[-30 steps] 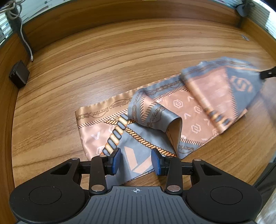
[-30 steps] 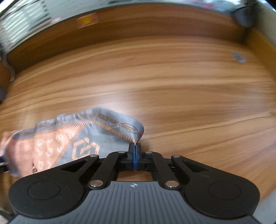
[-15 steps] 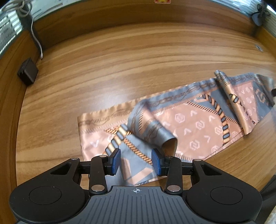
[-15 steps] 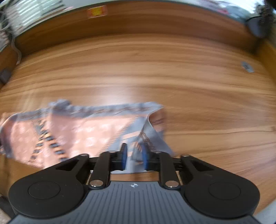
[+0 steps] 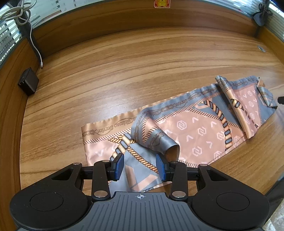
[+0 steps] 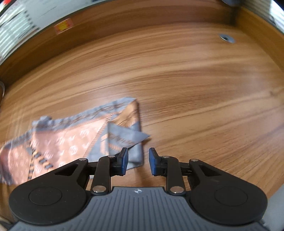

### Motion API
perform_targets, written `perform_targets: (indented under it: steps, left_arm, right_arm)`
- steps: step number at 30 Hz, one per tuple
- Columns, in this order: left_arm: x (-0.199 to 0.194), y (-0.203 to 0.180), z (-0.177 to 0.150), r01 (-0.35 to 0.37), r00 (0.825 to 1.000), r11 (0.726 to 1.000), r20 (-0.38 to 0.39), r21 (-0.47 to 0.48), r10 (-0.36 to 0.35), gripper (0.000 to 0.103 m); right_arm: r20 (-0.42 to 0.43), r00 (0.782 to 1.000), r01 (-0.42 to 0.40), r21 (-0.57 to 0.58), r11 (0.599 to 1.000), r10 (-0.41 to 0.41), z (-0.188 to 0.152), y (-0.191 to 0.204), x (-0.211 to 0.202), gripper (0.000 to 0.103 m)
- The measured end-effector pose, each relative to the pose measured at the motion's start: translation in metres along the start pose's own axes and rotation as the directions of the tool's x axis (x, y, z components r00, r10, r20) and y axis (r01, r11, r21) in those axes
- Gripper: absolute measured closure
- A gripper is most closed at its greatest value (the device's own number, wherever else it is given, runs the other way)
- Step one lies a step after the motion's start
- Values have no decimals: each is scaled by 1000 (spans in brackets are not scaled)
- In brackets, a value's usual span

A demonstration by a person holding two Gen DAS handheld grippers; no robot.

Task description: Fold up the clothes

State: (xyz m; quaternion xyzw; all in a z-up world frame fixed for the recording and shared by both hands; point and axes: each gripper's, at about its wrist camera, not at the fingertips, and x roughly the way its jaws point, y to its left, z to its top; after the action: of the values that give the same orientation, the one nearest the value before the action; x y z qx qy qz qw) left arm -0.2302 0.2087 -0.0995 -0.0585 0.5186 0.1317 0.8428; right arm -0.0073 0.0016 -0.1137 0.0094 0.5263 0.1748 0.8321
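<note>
A long silk scarf [image 5: 198, 128] in salmon and grey with rope and chain print lies stretched across the wooden table [image 5: 124, 74]. A grey flap is rolled over near its middle. My left gripper [image 5: 140, 167] hovers open over the scarf's near left corner, pads apart with cloth below them. In the right wrist view the scarf's other end [image 6: 74, 142] lies crumpled with a corner turned over. My right gripper [image 6: 137, 160] is above that corner, its jaws opening, and nothing is pressed between the pads.
A black power adapter [image 5: 28, 83] and a white cable [image 5: 33, 44] sit at the table's left wall. A raised wooden rim [image 5: 142, 16] borders the back. A metal grommet [image 6: 227, 38] is set in the tabletop at the far right.
The right gripper let go of the scarf's corner and its jaws spread. The lifted right end dropped and now lies on the table, stretched out. The left gripper stayed put.
</note>
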Motion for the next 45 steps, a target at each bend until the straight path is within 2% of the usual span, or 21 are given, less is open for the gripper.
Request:
perform_targets:
  steps: [3,7,12,13,14,15,23,31,40,45]
  left_arm:
    - [-4,-1,1,18,1000,1000,13,-12,-17,61]
    - [-10,-3,4,48,998,998,33,-34,-47,60]
    - [-13,-10,10,39,998,998,45,-50,-37,60]
    - [-13,-12,11,36,998,998,46,-55,-33,60]
    - [-13,-13,12,33,998,998,47,-59,-30,60]
    - [-13,-15,13,30,999,998,48,-63,-27,60]
    - [-22,-44,33,17,996,998,85,-64,-11,60]
    - [-16,-97,49,24,996,997,93,-77,-17,60]
    - [2,-152,45,-24,998,990,48,-137,31,60]
    - [4,-176,43,-41,998,985,41,-165,48,60]
  right_arm:
    - [4,1000,-15,30,999,15,8,-8,9,68]
    - [-18,999,-28,-4,1000,28,14,-8,21,68]
    - [-42,997,-60,-46,997,58,17,-6,29,70]
    - [-43,997,-63,-55,996,61,16,-5,29,78]
    - [-43,997,-66,-65,996,63,16,-4,30,93]
    - [-42,997,-68,-74,995,65,16,-3,30,98]
    - [3,998,-64,-114,991,65,26,-17,11,101]
    - [36,999,-6,-104,995,9,44,-72,-6,101]
    - [39,998,53,-100,994,-49,63,-163,-7,101]
    - [18,998,57,-106,993,-55,67,-199,-3,101]
